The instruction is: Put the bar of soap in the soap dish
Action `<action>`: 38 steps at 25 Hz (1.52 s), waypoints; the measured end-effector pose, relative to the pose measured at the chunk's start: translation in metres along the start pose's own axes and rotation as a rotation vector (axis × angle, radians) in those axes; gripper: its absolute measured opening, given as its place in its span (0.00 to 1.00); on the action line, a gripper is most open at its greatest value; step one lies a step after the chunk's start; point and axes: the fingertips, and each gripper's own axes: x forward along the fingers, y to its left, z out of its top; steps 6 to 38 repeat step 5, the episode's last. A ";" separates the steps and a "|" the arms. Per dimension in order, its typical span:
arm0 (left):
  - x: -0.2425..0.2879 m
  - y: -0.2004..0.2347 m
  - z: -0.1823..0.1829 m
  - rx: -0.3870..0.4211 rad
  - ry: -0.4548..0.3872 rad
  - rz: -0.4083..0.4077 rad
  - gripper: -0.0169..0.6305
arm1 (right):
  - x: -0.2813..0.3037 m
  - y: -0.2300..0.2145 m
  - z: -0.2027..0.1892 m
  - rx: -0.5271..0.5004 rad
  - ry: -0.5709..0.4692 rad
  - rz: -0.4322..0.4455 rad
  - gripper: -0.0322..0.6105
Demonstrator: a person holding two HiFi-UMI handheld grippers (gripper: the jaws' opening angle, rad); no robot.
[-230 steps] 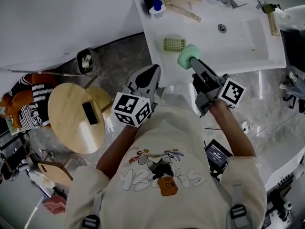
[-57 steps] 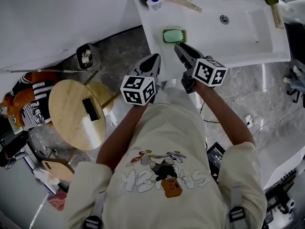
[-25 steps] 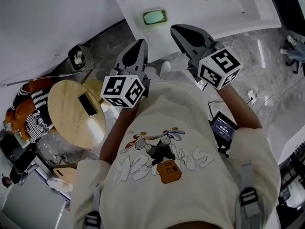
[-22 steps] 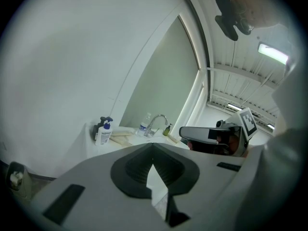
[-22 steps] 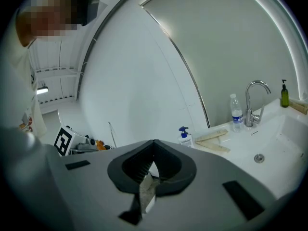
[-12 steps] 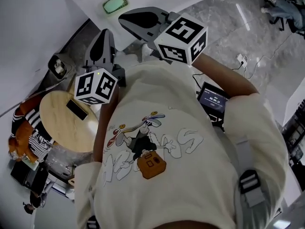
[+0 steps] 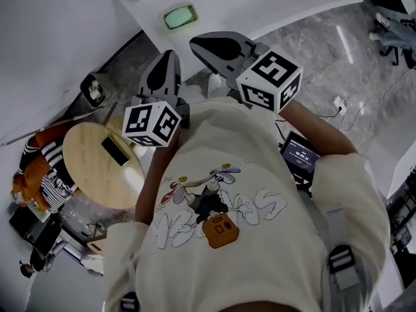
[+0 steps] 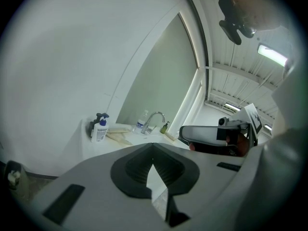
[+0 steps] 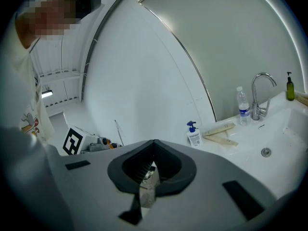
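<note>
The green bar of soap (image 7: 180,17) lies in the soap dish (image 7: 192,9) on the white sink counter (image 7: 253,5), at the top of the head view. My left gripper (image 7: 170,56) and my right gripper (image 7: 196,43) are both held near my chest, below the counter's edge and apart from the dish. In the left gripper view the left gripper (image 8: 153,161) is shut with nothing in it. The right gripper (image 9: 153,163) is likewise shut and empty in its own view. Neither gripper view shows the soap.
A blue pump bottle (image 9: 194,134), a water bottle (image 9: 244,107), a faucet (image 9: 262,93) and wooden sticks (image 9: 219,131) stand on the counter by the basin drain (image 9: 265,152). A round wooden stool (image 7: 107,174) with a phone (image 7: 117,151) and a small bin (image 7: 94,90) stand on the floor at left.
The right gripper held the green soap over the counter, then let it go in the dish. Both grippers have since drawn back and risen toward my chest.
</note>
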 end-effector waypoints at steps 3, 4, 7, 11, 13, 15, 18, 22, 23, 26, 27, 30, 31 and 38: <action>0.002 -0.006 0.001 -0.001 0.010 -0.017 0.04 | -0.005 0.001 -0.006 0.000 0.017 -0.023 0.06; 0.002 -0.008 0.002 0.001 0.011 -0.022 0.04 | -0.005 0.002 -0.007 -0.003 0.022 -0.029 0.06; 0.002 -0.010 0.003 0.003 0.012 -0.027 0.04 | -0.006 0.002 -0.008 -0.006 0.027 -0.035 0.06; 0.002 -0.010 0.003 0.003 0.012 -0.027 0.04 | -0.006 0.002 -0.008 -0.006 0.027 -0.035 0.06; 0.002 -0.010 0.003 0.003 0.012 -0.027 0.04 | -0.006 0.002 -0.008 -0.006 0.027 -0.035 0.06; 0.002 -0.010 0.003 0.003 0.012 -0.027 0.04 | -0.006 0.002 -0.008 -0.006 0.027 -0.035 0.06; 0.002 -0.010 0.003 0.003 0.012 -0.027 0.04 | -0.006 0.002 -0.008 -0.006 0.027 -0.035 0.06; 0.002 -0.010 0.003 0.003 0.012 -0.027 0.04 | -0.006 0.002 -0.008 -0.006 0.027 -0.035 0.06; 0.002 -0.010 0.003 0.003 0.012 -0.027 0.04 | -0.006 0.002 -0.008 -0.006 0.027 -0.035 0.06; 0.002 -0.010 0.003 0.003 0.012 -0.027 0.04 | -0.006 0.002 -0.008 -0.006 0.027 -0.035 0.06; 0.002 -0.010 0.003 0.003 0.012 -0.027 0.04 | -0.006 0.002 -0.008 -0.006 0.027 -0.035 0.06; 0.002 -0.010 0.003 0.003 0.012 -0.027 0.04 | -0.006 0.002 -0.008 -0.006 0.027 -0.035 0.06; 0.002 -0.010 0.003 0.003 0.012 -0.027 0.04 | -0.006 0.002 -0.008 -0.006 0.027 -0.035 0.06; 0.002 -0.010 0.003 0.003 0.012 -0.027 0.04 | -0.006 0.002 -0.008 -0.006 0.027 -0.035 0.06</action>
